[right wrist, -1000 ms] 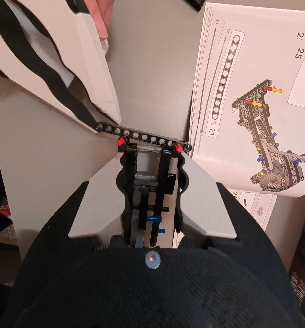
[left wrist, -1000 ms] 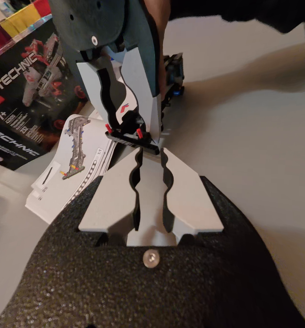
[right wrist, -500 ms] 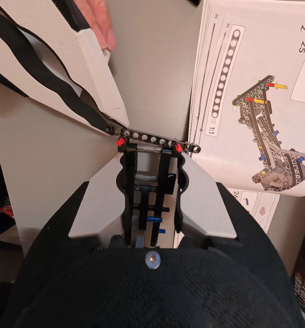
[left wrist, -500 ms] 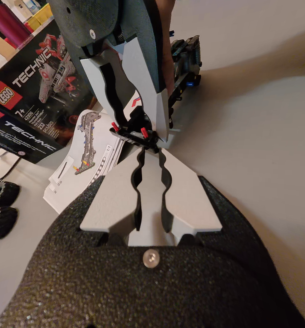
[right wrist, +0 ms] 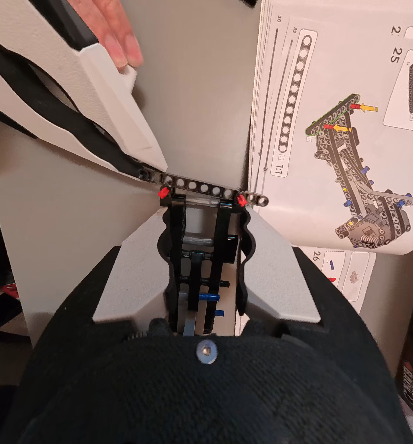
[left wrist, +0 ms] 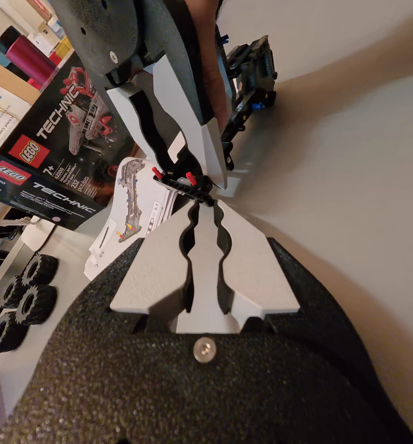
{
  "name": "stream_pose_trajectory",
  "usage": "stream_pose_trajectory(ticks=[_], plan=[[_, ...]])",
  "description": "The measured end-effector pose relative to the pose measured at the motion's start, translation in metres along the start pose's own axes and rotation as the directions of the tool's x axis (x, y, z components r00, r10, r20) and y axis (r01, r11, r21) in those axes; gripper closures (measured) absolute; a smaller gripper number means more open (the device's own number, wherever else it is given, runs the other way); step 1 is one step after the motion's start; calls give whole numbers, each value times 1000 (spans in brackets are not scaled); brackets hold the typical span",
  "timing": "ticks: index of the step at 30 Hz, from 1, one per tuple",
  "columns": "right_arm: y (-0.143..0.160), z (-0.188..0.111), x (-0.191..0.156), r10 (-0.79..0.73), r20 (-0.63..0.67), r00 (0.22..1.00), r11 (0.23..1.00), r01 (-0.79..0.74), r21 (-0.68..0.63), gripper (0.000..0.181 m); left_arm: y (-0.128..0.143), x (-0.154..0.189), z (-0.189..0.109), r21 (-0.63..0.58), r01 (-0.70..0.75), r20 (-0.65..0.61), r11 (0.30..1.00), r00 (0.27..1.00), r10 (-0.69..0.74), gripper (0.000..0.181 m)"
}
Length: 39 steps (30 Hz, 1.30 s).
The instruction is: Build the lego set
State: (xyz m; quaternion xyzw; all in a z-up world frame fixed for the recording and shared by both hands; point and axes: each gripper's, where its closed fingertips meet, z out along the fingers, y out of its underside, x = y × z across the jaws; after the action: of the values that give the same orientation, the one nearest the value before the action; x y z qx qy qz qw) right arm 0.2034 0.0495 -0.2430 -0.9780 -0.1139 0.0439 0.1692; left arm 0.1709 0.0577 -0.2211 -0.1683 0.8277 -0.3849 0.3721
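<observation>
Black holed beam [right wrist: 202,188] across two red pins, atop black frame assy [right wrist: 200,259]

At frame centre, the left gripper [left wrist: 205,204] is pinching one end of a black holed beam [left wrist: 185,189] between its narrowly parted fingertips. The right gripper [left wrist: 188,165] is reaching down from the top, gripping a black frame with two red pins [left wrist: 191,179]. A set box [left wrist: 49,165] and open booklet [left wrist: 131,211] are lying at left; black tyres [left wrist: 25,305] are sitting lower left.

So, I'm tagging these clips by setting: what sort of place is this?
Probably an indoor hobby or work table in a room with storage shelves. A toy set's box stands on the pale tabletop beside an open instruction booklet, loose black tyres lie nearby, and boxes and containers fill the shelves behind.
</observation>
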Motion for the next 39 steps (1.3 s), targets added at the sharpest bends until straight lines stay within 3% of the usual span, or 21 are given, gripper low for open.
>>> stream_pose_trajectory(ticks=[3,10,14,18,22,29,36,39], plan=[[3,1,0,-3,4,1000,1000,3,-15,127,1,1,3,-24,-29,10,999,1000,29,172],[8,5,0,-7,8,1000,998,7,-55,127,6,3,6,-120,-277,41,953,958,284,175],[8,6,0,-9,4,1000,998,9,-67,127,11,4,6,-157,-344,28,926,935,352,181],[9,6,1,4,0,1000,998,-4,-62,127,12,7,7,-104,-232,-14,967,973,232,181],[5,5,0,13,3,1000,999,-13,-41,127,7,4,5,-43,18,-53,999,998,-20,159],[3,3,0,20,0,1000,1000,-20,-19,126,4,-2,6,-17,161,-23,987,987,-161,168],[0,3,1,31,8,999,1000,-31,-7,126,8,-8,6,-46,84,78,995,994,-80,172],[-2,1,2,40,10,999,999,-40,10,127,8,-12,4,-92,-21,149,996,988,34,173]])
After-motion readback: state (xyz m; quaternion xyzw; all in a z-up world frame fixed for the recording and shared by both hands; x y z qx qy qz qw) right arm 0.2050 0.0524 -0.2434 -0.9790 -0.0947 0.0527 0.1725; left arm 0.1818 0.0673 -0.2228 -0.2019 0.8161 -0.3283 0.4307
